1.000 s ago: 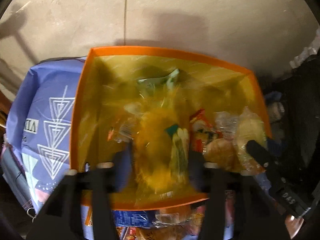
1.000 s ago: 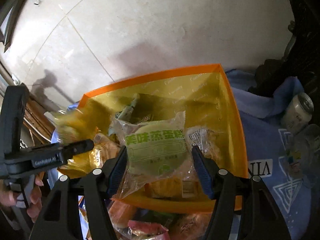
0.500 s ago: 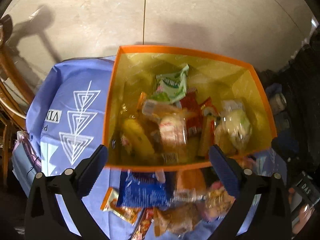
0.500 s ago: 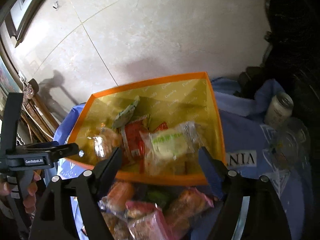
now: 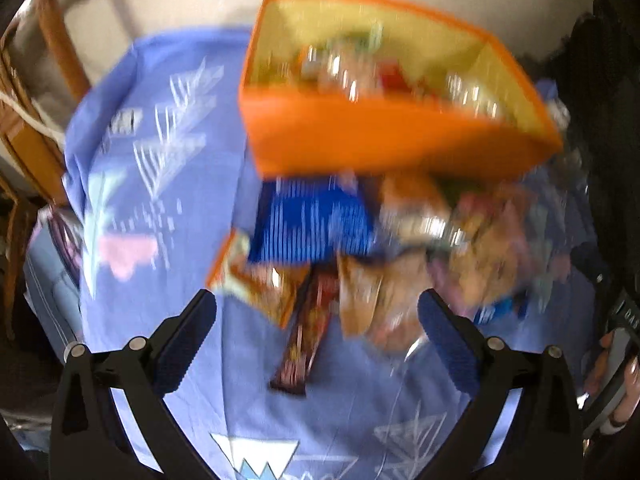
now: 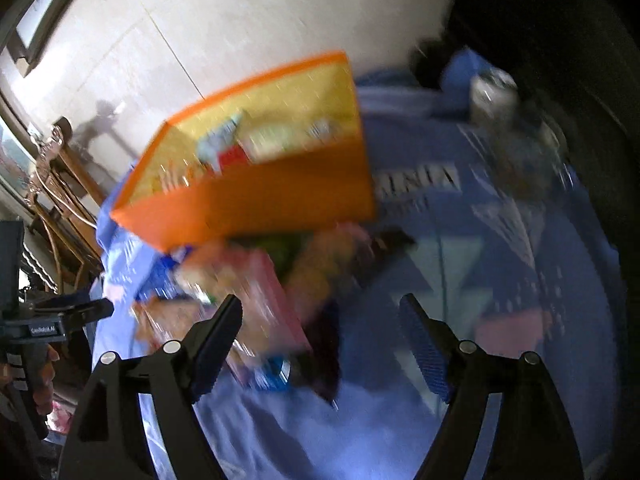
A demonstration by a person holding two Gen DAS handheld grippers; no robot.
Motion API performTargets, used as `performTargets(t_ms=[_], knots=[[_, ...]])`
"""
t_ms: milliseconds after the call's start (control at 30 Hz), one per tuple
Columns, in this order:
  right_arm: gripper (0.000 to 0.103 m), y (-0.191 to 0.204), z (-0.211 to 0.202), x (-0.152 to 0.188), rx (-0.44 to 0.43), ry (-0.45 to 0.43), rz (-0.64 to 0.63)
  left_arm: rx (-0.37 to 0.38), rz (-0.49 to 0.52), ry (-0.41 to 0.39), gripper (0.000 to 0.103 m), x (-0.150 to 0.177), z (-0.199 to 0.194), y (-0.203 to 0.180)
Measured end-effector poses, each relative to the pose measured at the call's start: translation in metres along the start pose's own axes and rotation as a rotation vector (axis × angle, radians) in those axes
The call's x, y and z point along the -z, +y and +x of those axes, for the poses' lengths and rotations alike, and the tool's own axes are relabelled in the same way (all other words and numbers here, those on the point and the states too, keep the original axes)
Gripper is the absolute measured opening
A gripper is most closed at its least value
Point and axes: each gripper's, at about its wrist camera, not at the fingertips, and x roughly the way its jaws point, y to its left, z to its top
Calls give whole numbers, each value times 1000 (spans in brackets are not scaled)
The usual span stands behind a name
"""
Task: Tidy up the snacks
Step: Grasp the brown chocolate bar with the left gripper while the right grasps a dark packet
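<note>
Blue cloth [image 5: 168, 208], loose snacks [image 5: 360, 264], orange box [image 5: 380, 140]

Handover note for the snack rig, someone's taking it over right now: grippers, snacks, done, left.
Left gripper: open, nothing between the jaws, above the loose snack pile on the blue cloth.
Right gripper: open, empty, over the same pile.
Orange box: on the cloth behind the pile, several packets already inside.
Left out: blue packet, dark bar, other wrapped snacks; frames too blurred to count.
A can stands at the cloth's far right.
Next, probably: pick from the pile, drop into the box.
</note>
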Motion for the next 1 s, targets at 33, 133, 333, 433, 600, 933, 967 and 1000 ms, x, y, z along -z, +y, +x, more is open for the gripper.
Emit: performTargets(t_ms=[33,133,333,433,600,933,967,1000], knots=[[81,-5,1,10,6,19,9,2,-1,17,99,9,6,1],[81,-13,5,31,17,55,13,-8,1,65,99,34,23,4],[81,-18,12,53,12,97,22,-45,20,93,99,56,45,6],[81,-15,13,54,10,99,7,-53,13,99,99,60,53,10],[81,-8,20,54,-6,110,-6,-44,12,123,96,60,69,20],[81,4,36,35,-29,128,-20,-58,9,155,81,44,95,29],[81,5,39,34,-30,129,-22,-68,17,149,82,43,97,26],[81,6,41,33,-31,130,-23,-78,23,139,82,42,97,25]])
